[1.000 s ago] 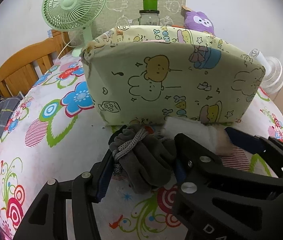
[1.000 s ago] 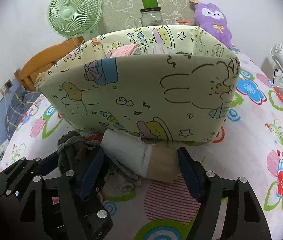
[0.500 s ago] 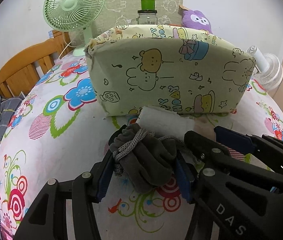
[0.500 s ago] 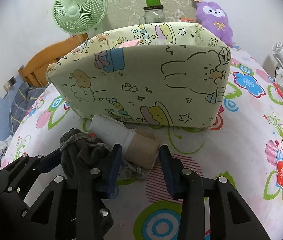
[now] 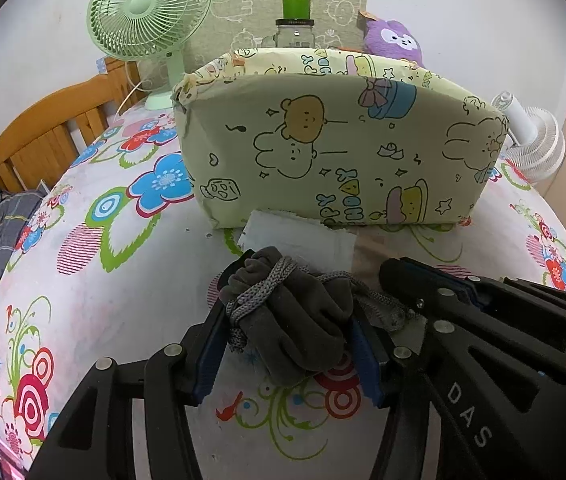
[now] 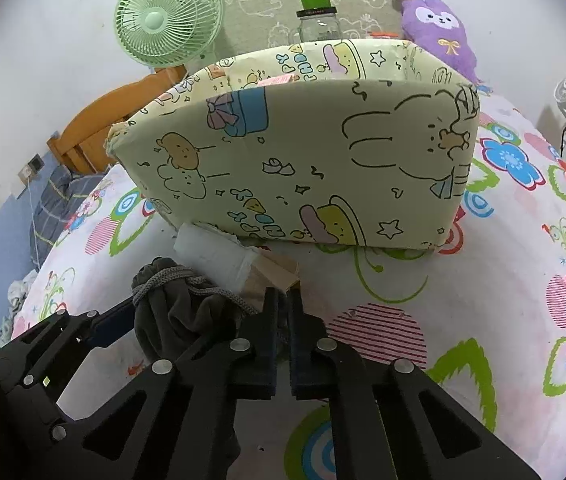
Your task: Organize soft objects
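A home bedroom: floral bedsheet (image 5: 131,280), wooden headboard (image 5: 51,136) far left (slatted), purple plush toy (image 6: 439,28) far right.

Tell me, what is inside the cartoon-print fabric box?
Over the fabric box rim, only a pink item peeks out in the right wrist view. The front wall covers everything lower inside.

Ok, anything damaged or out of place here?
Yes: the patterned box has a covering that is frayed at its top left corner and ragged along the bottom edge, just above the white roll lying against it. Nothing looks spilled.
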Tool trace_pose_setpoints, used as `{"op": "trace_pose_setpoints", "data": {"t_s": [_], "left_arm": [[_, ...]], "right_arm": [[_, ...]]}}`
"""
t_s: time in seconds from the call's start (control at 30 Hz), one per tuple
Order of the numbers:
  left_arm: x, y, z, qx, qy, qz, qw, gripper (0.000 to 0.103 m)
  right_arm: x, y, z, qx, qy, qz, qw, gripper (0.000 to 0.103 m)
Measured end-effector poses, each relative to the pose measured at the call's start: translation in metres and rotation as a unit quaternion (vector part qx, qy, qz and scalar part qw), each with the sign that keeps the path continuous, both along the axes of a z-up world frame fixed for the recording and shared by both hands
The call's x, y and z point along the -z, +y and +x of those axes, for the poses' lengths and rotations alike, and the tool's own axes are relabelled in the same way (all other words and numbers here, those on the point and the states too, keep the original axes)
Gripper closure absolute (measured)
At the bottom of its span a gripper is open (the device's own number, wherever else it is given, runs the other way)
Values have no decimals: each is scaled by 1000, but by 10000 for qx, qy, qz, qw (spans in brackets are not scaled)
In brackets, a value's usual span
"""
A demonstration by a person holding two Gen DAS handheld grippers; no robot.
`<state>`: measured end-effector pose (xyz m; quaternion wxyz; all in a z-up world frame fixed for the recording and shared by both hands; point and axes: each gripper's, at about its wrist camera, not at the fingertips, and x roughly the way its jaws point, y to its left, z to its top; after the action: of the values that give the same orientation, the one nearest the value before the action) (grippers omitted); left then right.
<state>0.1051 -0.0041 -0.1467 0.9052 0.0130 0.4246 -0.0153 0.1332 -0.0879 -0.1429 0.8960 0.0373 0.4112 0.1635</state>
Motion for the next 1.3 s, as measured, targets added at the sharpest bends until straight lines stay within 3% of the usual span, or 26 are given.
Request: {"op": "trace_pose_setpoints", "data": {"t_s": [1.3], "left_arm": [[-67, -24, -59, 230, -888, -94, 9957, 46]], "right_arm": [[-72, -31, -72, 348, -1019, -12, 9942, 100]]}}
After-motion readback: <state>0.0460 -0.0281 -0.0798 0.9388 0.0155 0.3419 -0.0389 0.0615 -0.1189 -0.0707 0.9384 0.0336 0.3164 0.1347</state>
